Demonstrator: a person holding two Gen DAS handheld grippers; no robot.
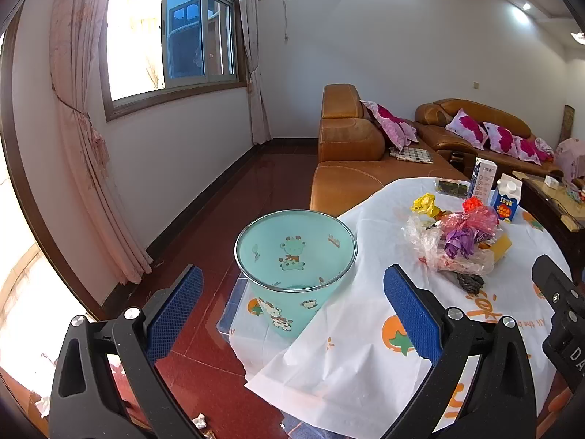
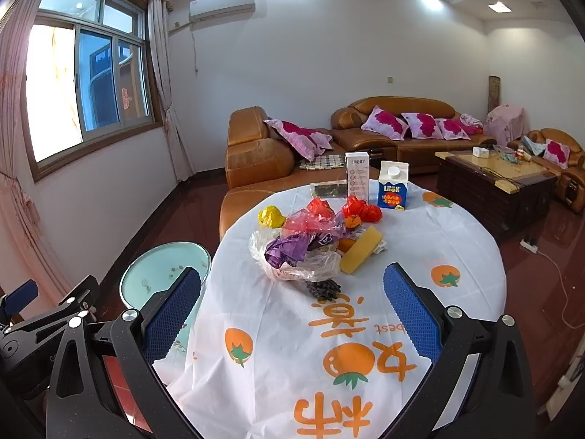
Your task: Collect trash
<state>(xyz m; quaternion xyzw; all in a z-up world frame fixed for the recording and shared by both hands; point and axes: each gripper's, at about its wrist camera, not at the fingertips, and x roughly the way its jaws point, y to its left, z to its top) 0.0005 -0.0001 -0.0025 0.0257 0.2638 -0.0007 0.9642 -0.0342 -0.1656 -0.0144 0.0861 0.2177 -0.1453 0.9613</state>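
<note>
Here, both tongs gape wide, empty: left tongs [image 1: 292, 314] over the floor and tabletop edge, right tongs [image 2: 292, 314] above the tabletop [image 2: 457, 241]. Teal trash bin [image 1: 292, 252], cartoon-printed, metal-rimmed, stands on the floor beside the tabletop. Mid-tabletop, the trash pile [image 2: 303, 245]: crumpled clear, purple, red, yellow plastic, a yellow sponge, dark scraps. Behind it, two upright cartons [image 2: 393, 186].
</note>
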